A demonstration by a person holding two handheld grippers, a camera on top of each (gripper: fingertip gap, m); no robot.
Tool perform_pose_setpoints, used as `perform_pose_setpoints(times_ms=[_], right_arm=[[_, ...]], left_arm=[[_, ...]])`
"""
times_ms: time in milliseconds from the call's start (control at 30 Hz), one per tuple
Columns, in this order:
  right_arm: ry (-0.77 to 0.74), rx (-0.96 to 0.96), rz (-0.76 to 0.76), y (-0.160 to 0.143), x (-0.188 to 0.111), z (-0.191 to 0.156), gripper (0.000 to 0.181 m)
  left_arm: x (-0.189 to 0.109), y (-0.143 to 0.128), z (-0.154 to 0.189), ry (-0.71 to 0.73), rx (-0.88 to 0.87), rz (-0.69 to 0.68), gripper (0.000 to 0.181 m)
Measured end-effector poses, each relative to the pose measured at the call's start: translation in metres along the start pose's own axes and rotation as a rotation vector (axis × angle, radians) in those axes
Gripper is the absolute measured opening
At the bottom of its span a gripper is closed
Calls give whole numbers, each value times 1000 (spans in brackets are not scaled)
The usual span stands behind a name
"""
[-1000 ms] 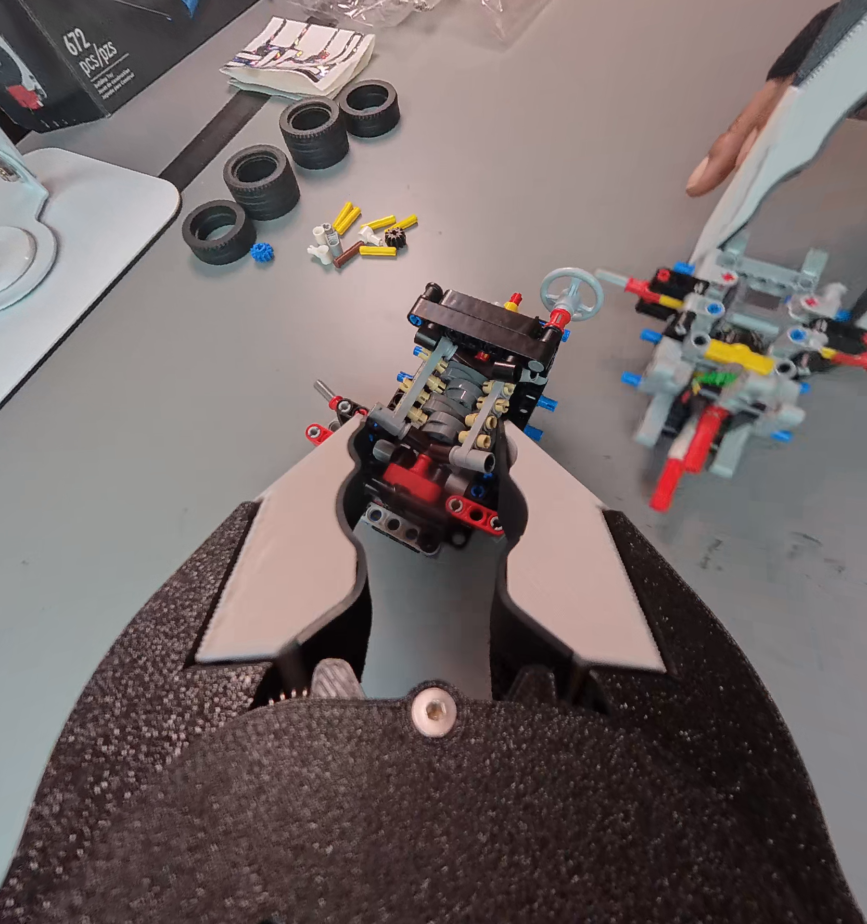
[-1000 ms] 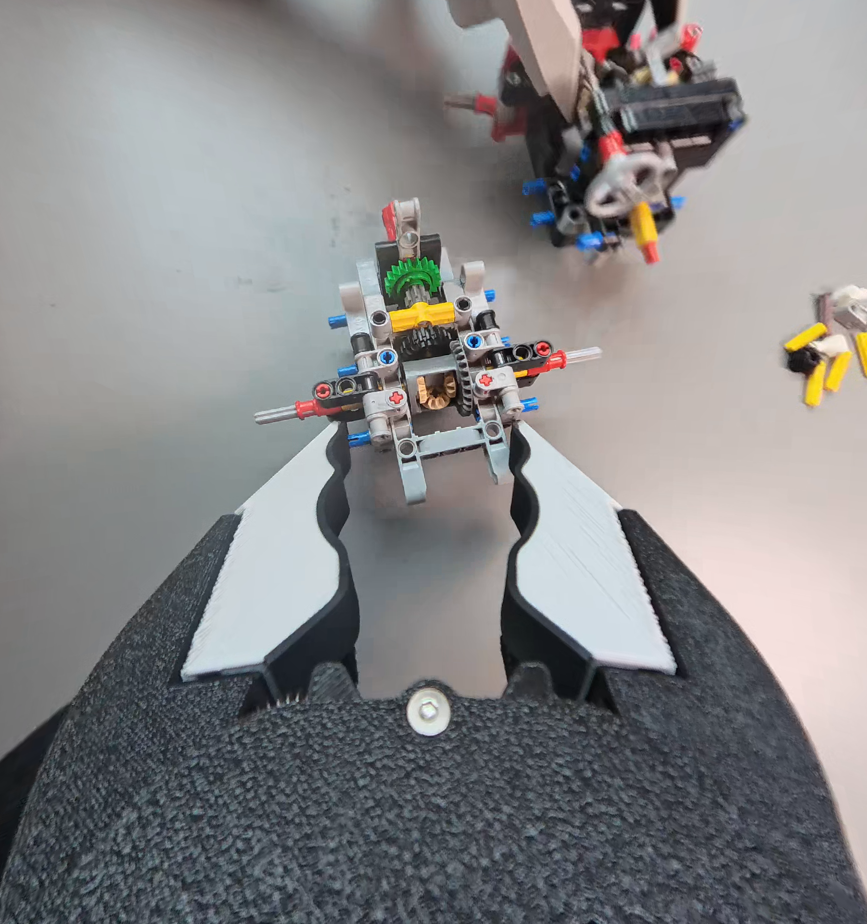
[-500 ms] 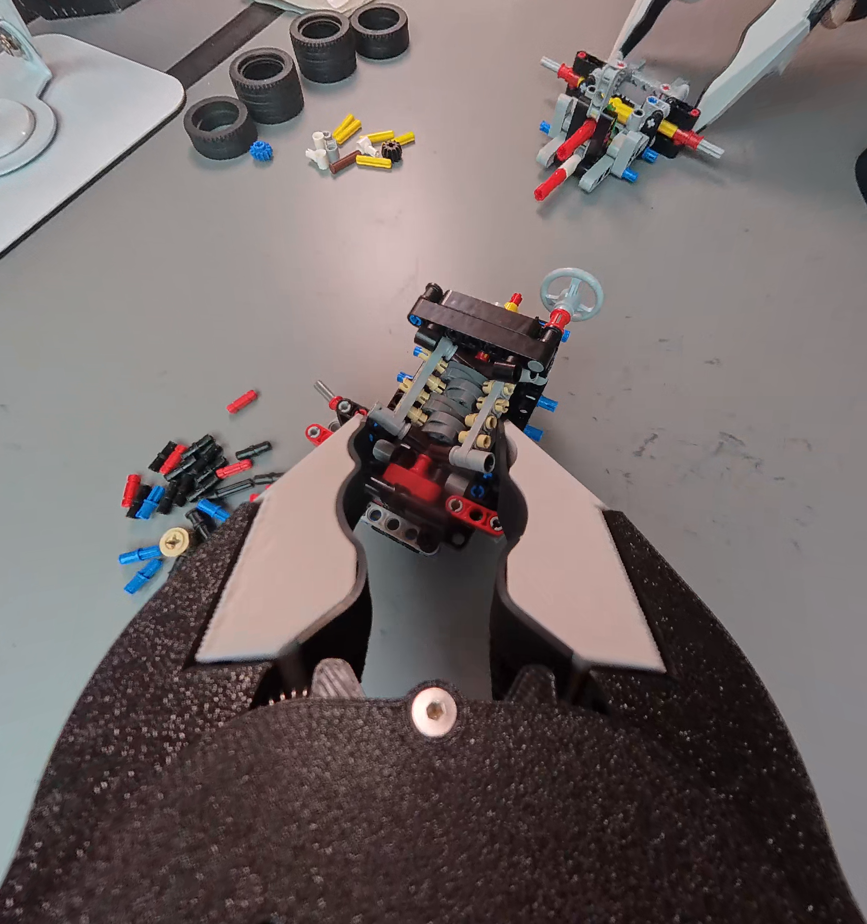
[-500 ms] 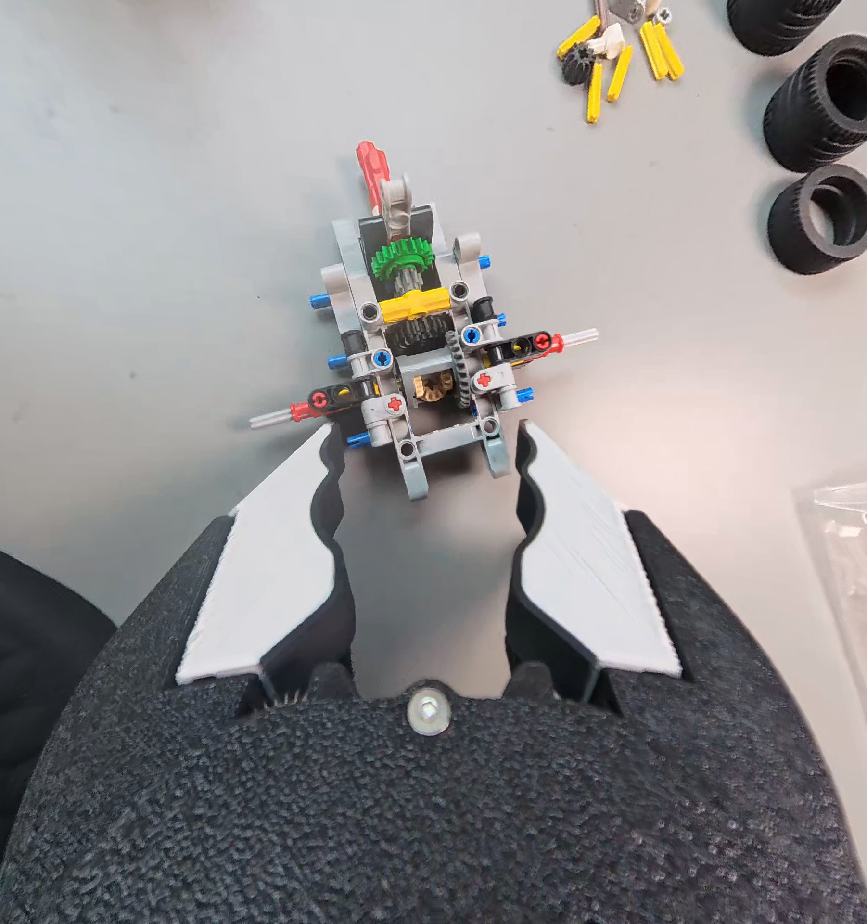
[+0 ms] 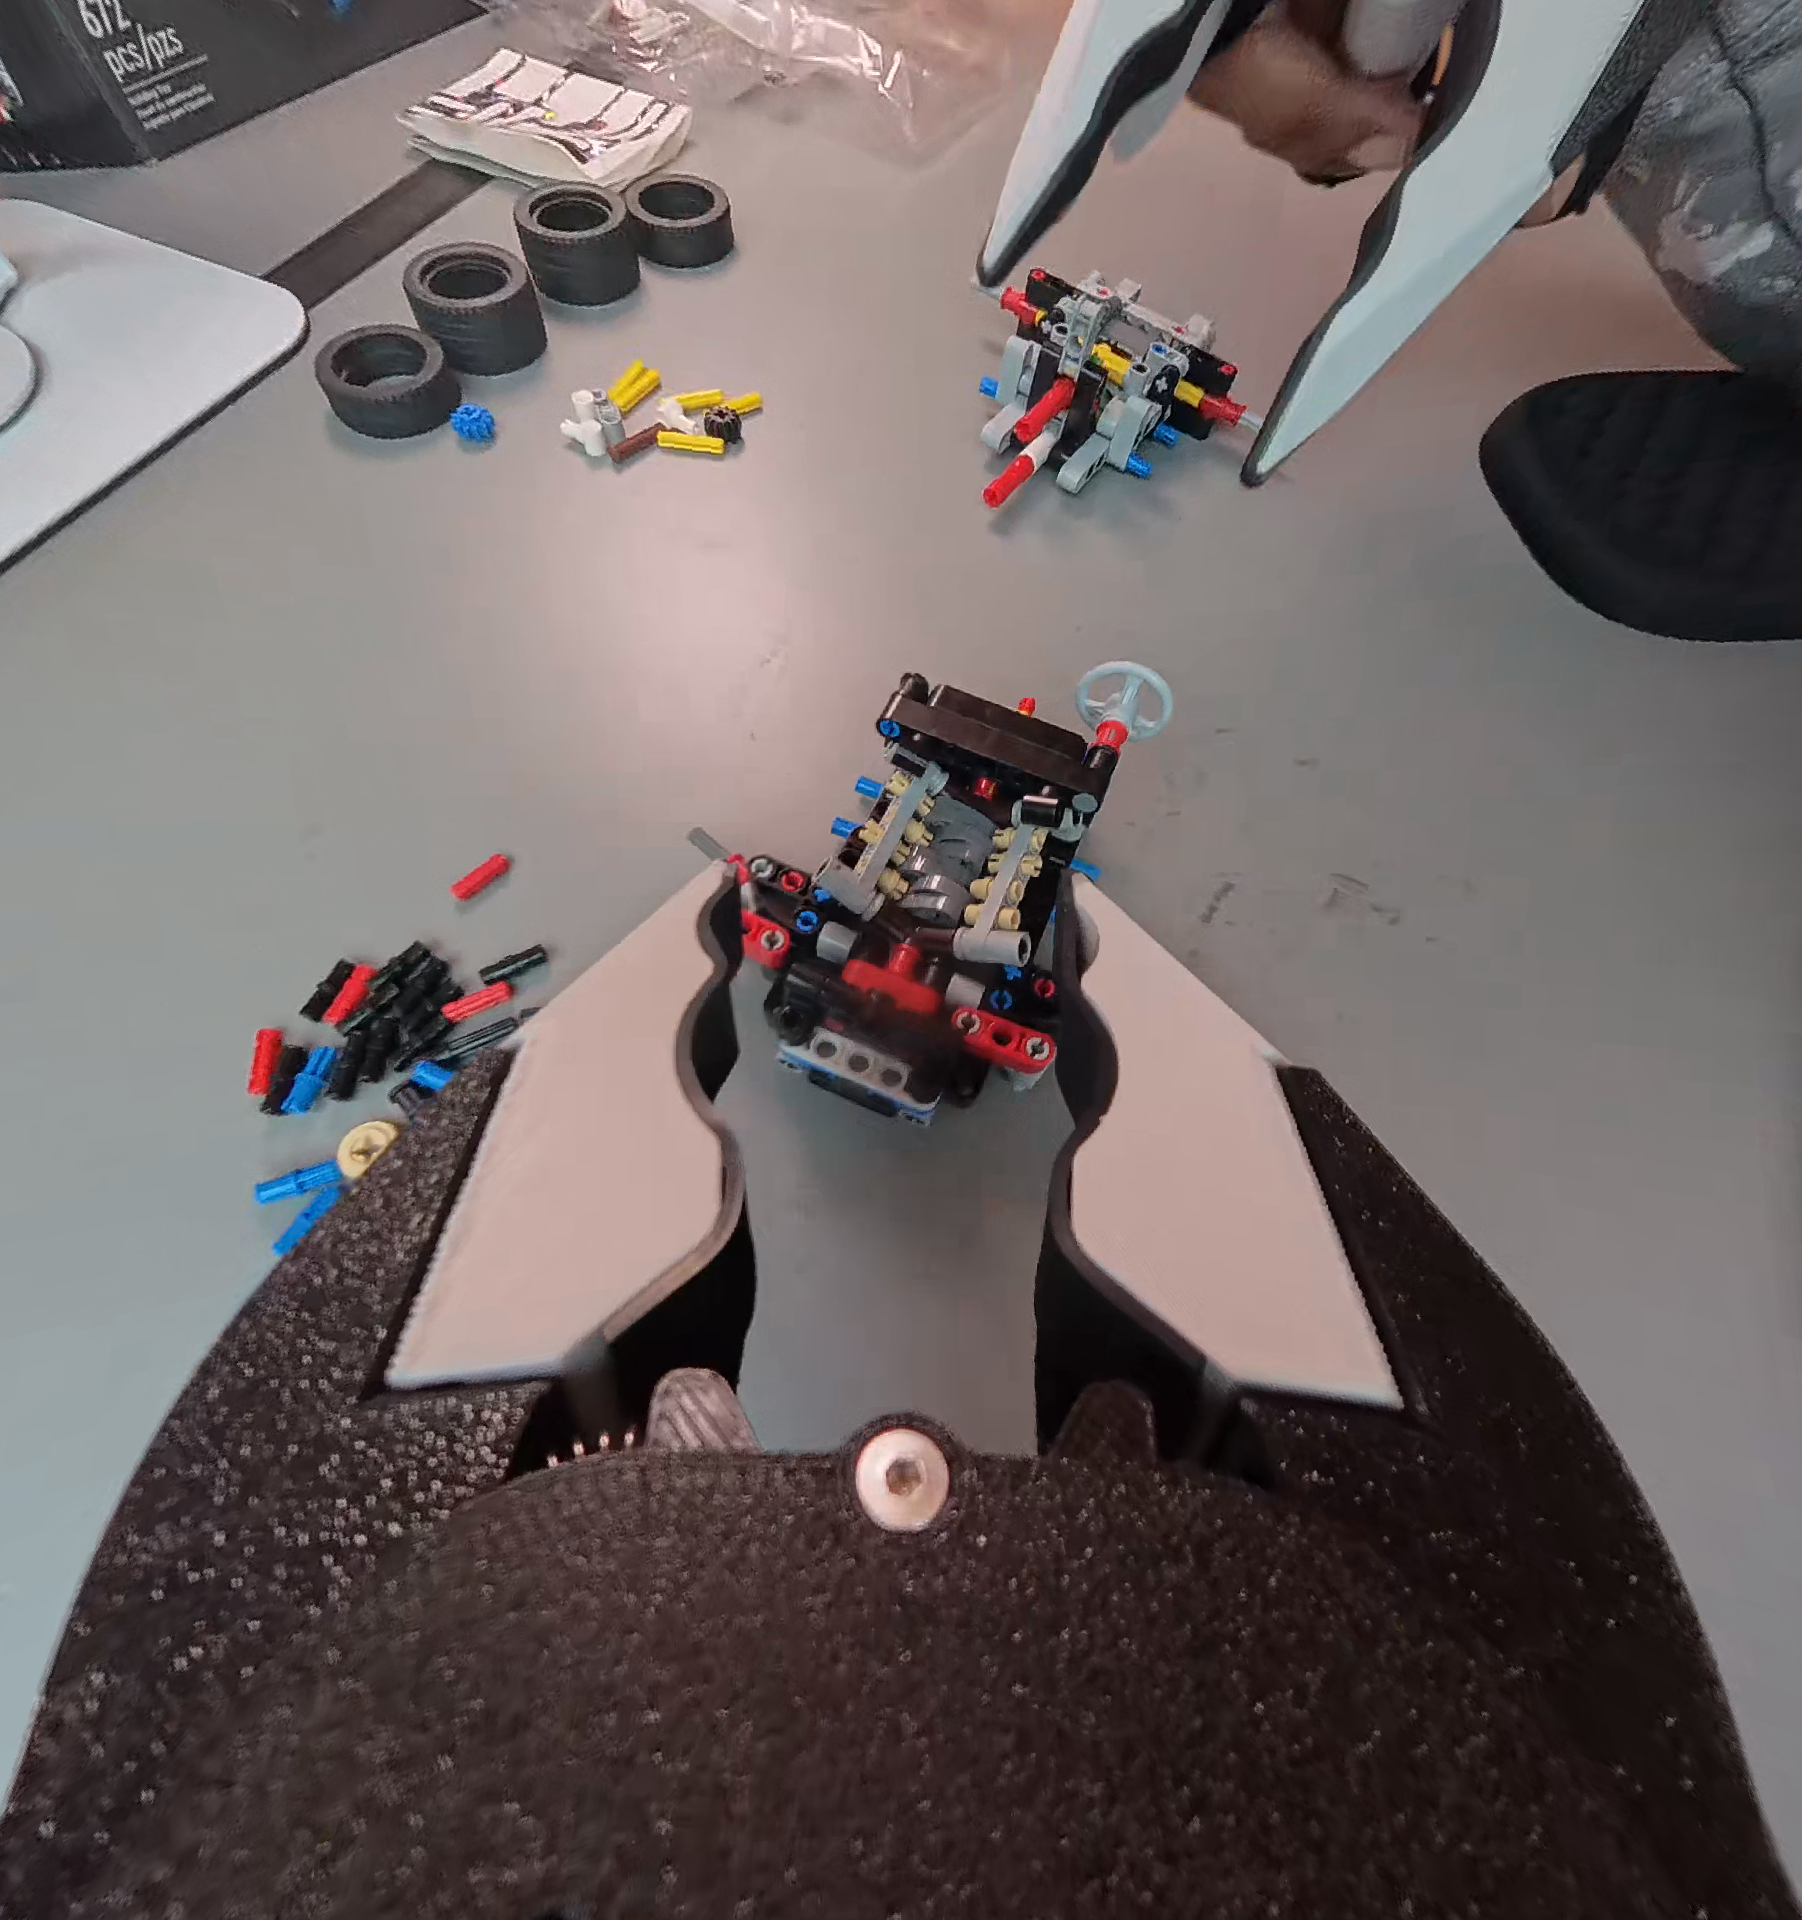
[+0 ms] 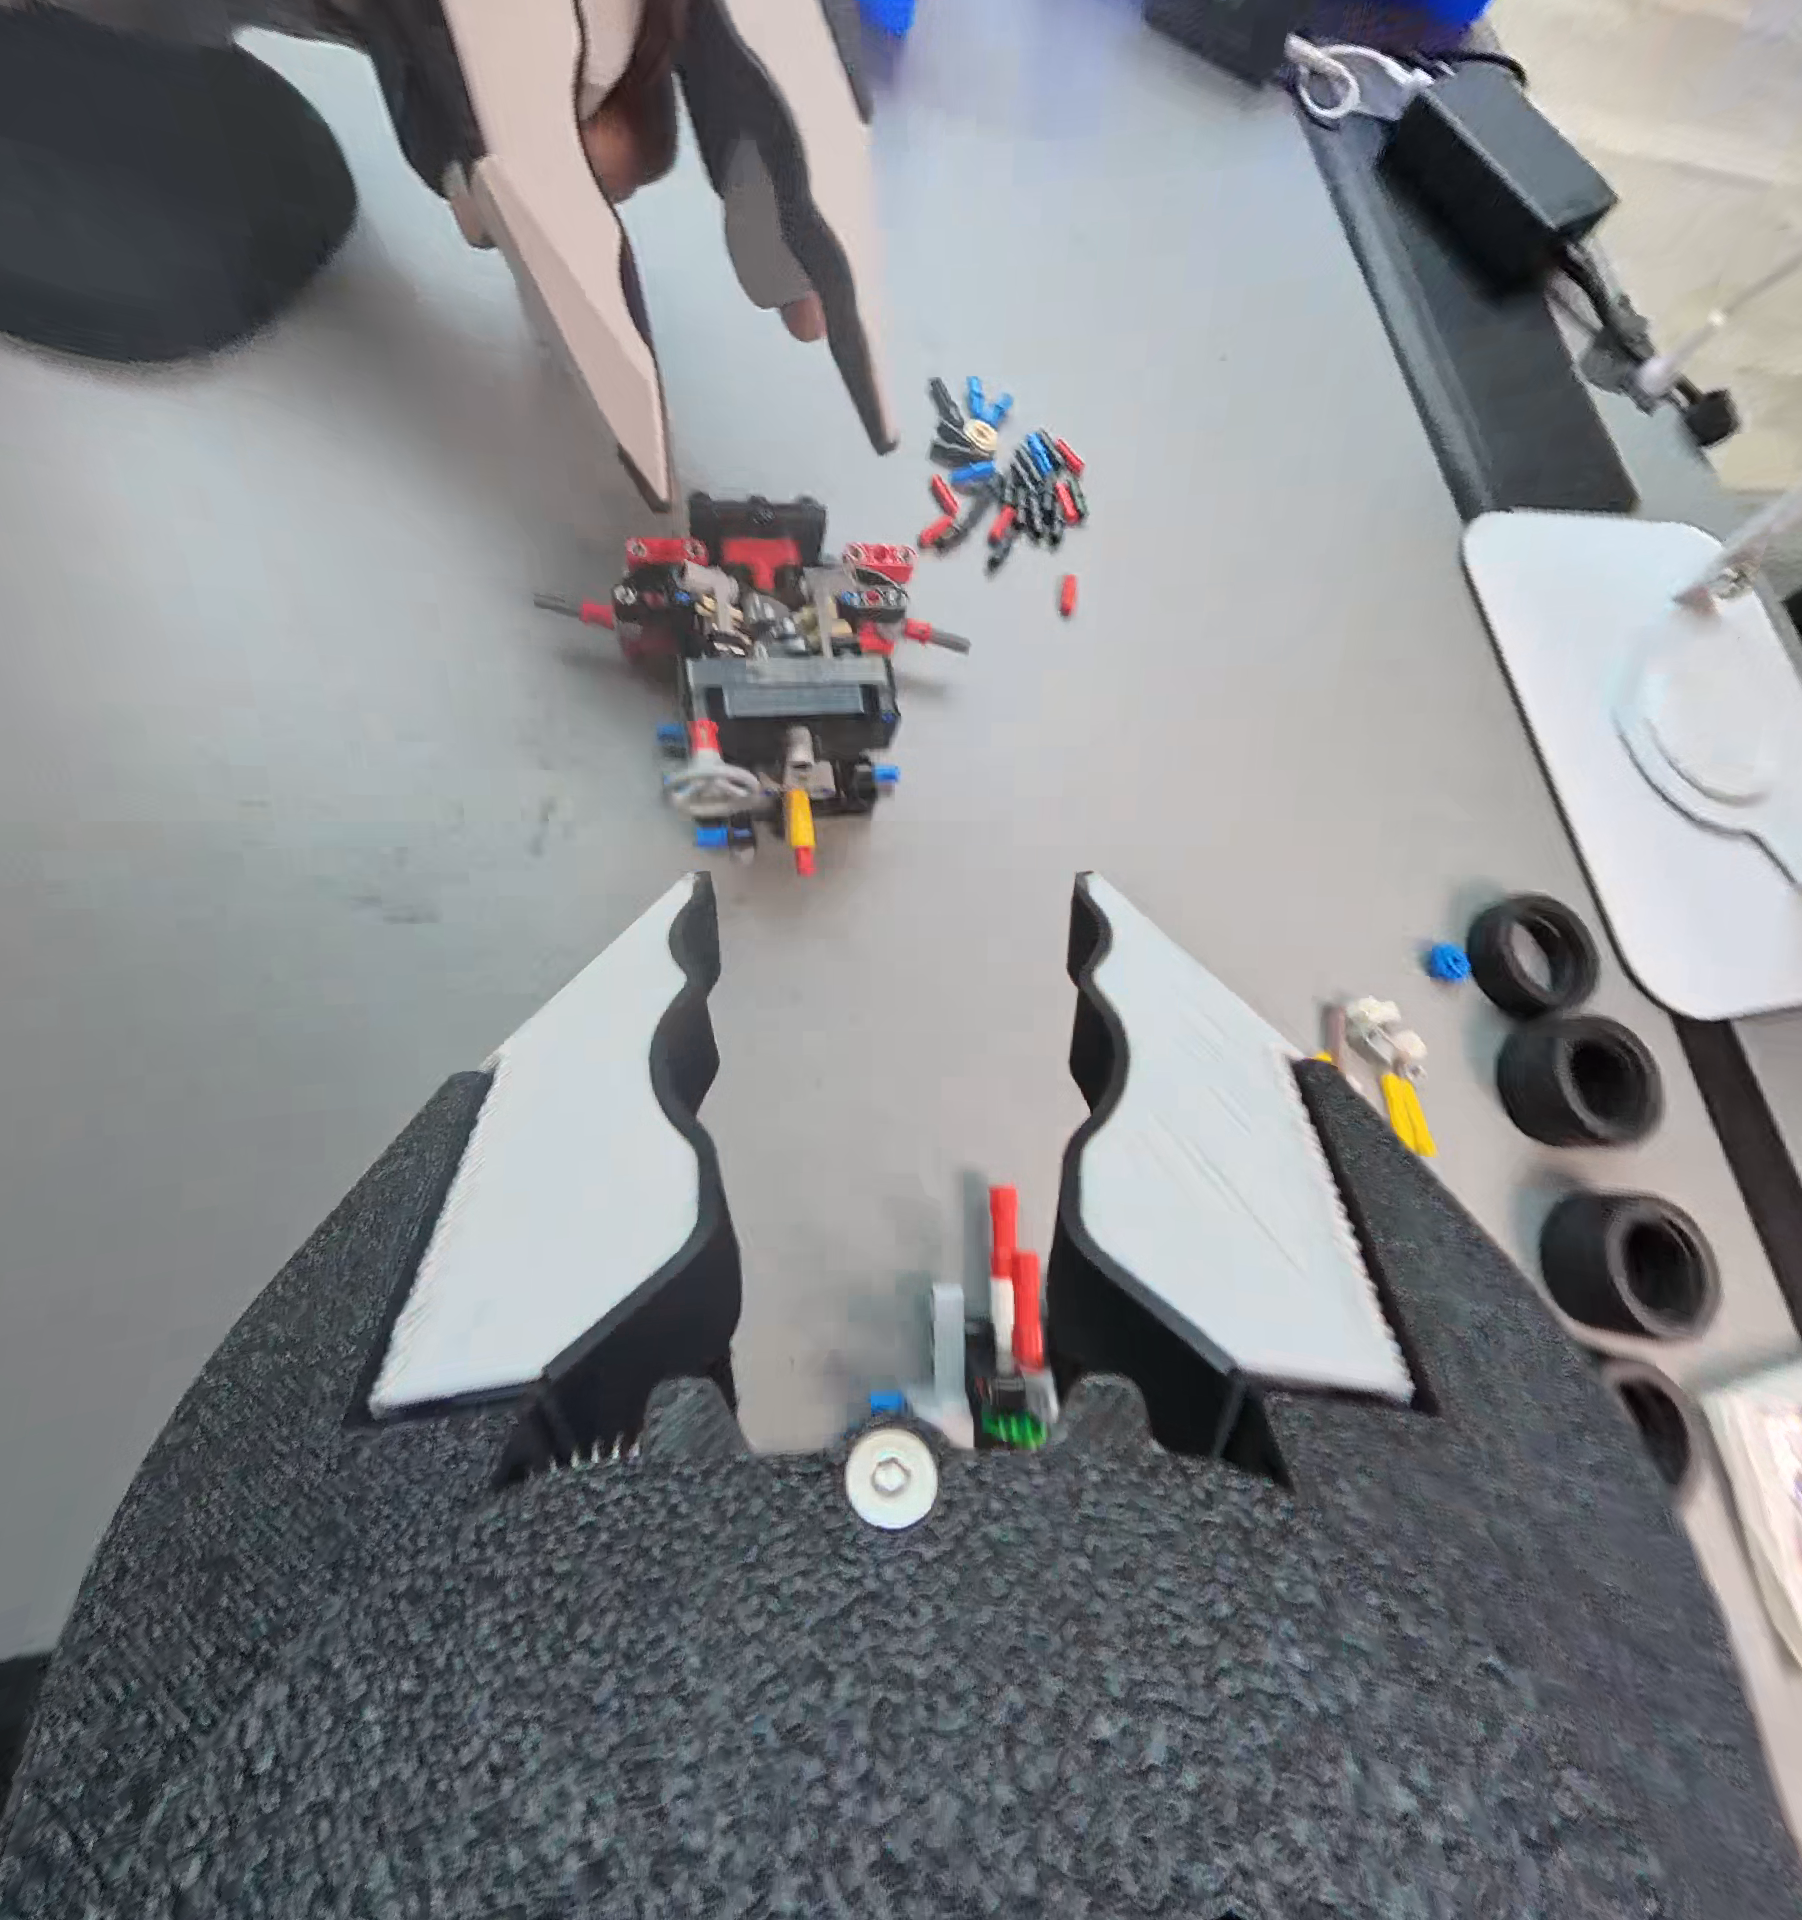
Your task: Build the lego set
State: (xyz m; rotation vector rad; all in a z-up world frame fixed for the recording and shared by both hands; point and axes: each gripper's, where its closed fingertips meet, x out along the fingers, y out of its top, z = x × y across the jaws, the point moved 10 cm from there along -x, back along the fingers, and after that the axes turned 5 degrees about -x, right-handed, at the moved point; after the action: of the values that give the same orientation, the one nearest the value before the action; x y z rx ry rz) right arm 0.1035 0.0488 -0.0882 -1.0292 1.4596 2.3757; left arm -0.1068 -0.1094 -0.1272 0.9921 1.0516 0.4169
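Observation:
A black-and-red engine assembly (image 5: 954, 883) with a grey steering wheel rests on the grey table, between the tips of my left gripper (image 5: 899, 891). The jaws stand open, a little wider than the assembly. The right wrist view shows the assembly (image 6: 772, 675) with the left gripper's fingers (image 6: 606, 312) above it. A grey axle assembly (image 5: 1105, 384) with red axles and a yellow beam lies farther off. My right gripper (image 5: 1125, 374) straddles it, open. In the right wrist view this gripper (image 6: 889, 883) is open and empty, and the axle assembly (image 6: 990, 1340) shows only partly between the finger bases.
Several black tyres (image 5: 471, 307) (image 6: 1577, 1081) sit near a white stand base (image 5: 97, 353) (image 6: 1655, 748). There is a pile of small black, red and blue pins (image 5: 388, 1013) (image 6: 1011, 488) and another of yellow and white parts (image 5: 658, 421) (image 6: 1380, 1049). A box (image 5: 76, 73), a sticker sheet (image 5: 549, 114) and plastic bags lie at the back. The grippers' ends are close to 12 cm from one another.
My left gripper has opened slightly and the engine assembly now rests tilted on the table. My right gripper has come off the axle assembly and swung to face the engine assembly.

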Motion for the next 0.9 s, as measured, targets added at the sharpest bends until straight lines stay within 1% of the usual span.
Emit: perform_pose_setpoints(times_ms=[33, 100, 167, 267, 300, 367, 467, 600, 633, 700, 767, 900], right_arm=[[30, -8, 13, 5, 12, -2, 64], [80, -26, 27, 14, 34, -4, 58], [143, -25, 35, 20, 51, -8, 58], [192, -28, -27, 19, 72, -14, 69], [181, -38, -44, 16, 77, -15, 73], [185, -27, -66, 9, 81, -17, 81], [181, -16, -93, -1, 80, -18, 81], [198, -10, -91, -8, 76, -19, 61], [195, -12, -93, -10, 75, -19, 58], [187, -17, -90, -13, 73, -19, 44], [197, -14, -86, -15, 72, -20, 34], [204, -17, -76, -15, 72, -22, 31]], left_arm=[[-5, -2, -3, 1, 16, -7, 57], [-10, -11, -9, 0, 44, -27, 54], [-11, -20, -12, -38, 51, -44, 56], [-7, -26, -14, -104, 3, -41, 68], [-5, -26, -14, -112, -4, -38, 70], [-2, -26, -14, -100, 12, -51, 70], [4, -27, -9, -97, 42, -77, 70], [11, -32, -5, -81, 75, -132, 67], [12, -32, -5, -72, 83, -137, 64], [13, -32, -4, -69, 88, -137, 64], [13, -32, -4, -65, 91, -135, 63], [13, -33, -4, -68, 92, -133, 61]])
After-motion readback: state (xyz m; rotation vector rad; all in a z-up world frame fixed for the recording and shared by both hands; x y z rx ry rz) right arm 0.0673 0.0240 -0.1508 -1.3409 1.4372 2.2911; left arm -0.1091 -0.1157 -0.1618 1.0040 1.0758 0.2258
